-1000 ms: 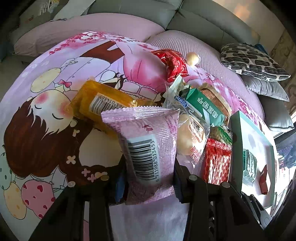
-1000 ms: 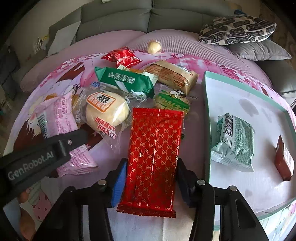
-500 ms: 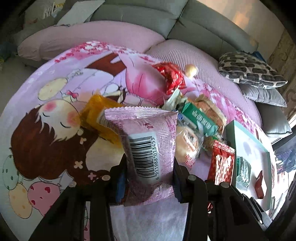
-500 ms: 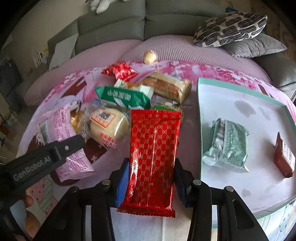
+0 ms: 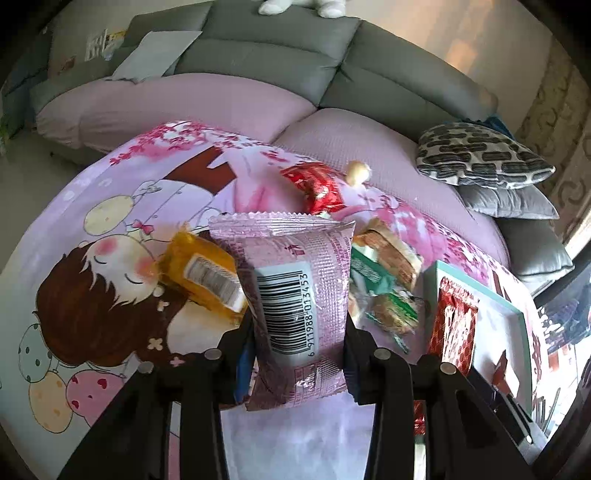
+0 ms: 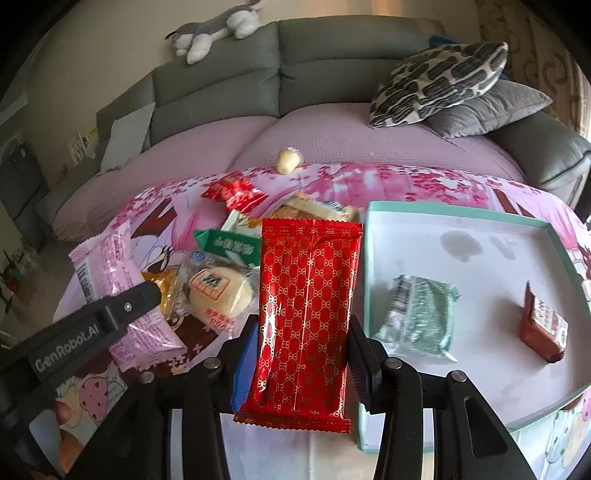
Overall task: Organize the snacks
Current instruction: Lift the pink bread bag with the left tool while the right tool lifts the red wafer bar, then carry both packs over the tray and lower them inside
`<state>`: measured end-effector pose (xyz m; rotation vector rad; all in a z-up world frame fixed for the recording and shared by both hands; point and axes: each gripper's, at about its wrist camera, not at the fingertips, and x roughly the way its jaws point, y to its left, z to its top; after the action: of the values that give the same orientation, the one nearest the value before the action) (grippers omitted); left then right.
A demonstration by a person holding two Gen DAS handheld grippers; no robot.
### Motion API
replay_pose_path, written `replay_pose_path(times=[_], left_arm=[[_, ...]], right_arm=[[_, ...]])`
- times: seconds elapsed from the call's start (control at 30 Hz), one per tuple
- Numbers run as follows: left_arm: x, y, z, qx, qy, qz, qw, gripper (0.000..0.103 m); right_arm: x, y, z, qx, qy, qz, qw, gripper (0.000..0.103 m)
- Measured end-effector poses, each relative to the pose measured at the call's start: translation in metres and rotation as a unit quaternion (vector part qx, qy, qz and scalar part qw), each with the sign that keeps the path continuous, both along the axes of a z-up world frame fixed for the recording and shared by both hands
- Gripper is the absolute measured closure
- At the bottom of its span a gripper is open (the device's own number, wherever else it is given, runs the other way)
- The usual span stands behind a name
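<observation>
My left gripper [image 5: 297, 332] is shut on a pink barcoded snack packet [image 5: 295, 295], held above the cartoon-print cloth; it also shows in the right wrist view [image 6: 110, 280]. My right gripper [image 6: 303, 339] is shut on a red gold-patterned packet [image 6: 308, 314], held up just left of the teal-rimmed tray [image 6: 461, 218]. The red packet also shows in the left wrist view [image 5: 452, 328]. The tray holds a green packet [image 6: 419, 319] and a small dark red packet [image 6: 543, 326]. A pile of snacks lies on the cloth: an orange packet [image 5: 203, 269], a round bun packet [image 6: 219, 291], a green packet [image 6: 229, 245].
A red wrapped snack [image 6: 236, 192], a biscuit packet [image 6: 314, 208] and a small round cream snack [image 6: 290, 159] lie farther back. A grey sofa [image 6: 258, 85] with patterned and grey cushions [image 6: 443, 81] and a plush toy [image 6: 218, 31] stands behind the cloth-covered surface.
Both grippers have risen and pulled back with their packets. The red packet has moved right, toward the tray's left rim. The pile now looks farther away.
</observation>
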<state>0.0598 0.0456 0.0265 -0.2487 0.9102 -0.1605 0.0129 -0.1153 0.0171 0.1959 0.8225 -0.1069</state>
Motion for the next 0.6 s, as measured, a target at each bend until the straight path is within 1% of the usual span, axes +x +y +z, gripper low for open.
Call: replay_pose_path(times=[0.2, 0.3, 0.43, 0.6], left_arm=[[-0.007, -0.029, 0.006, 0.005, -0.011, -0.039, 0.9992, 0.061], [-0.011, -0.047, 0.008, 0.007, -0.017, -0.065, 0.9977, 0.061], [-0.016, -0.073, 0.011, 0.007, -0.023, -0.101, 0.9946, 0.061], [-0.011, -0.107, 0.016, 0.006, -0.033, -0.136, 0.9902, 0.061]], right_arm=[[-0.008, -0.035, 0.009, -0.004, -0.01, -0.042, 0.999, 0.055], [-0.012, -0.061, 0.013, -0.011, -0.013, -0.078, 0.997, 0.055], [-0.018, -0.093, 0.015, -0.002, -0.016, -0.123, 0.992, 0.055], [-0.021, -0.123, 0.018, 0.012, -0.019, -0.158, 0.987, 0.055]])
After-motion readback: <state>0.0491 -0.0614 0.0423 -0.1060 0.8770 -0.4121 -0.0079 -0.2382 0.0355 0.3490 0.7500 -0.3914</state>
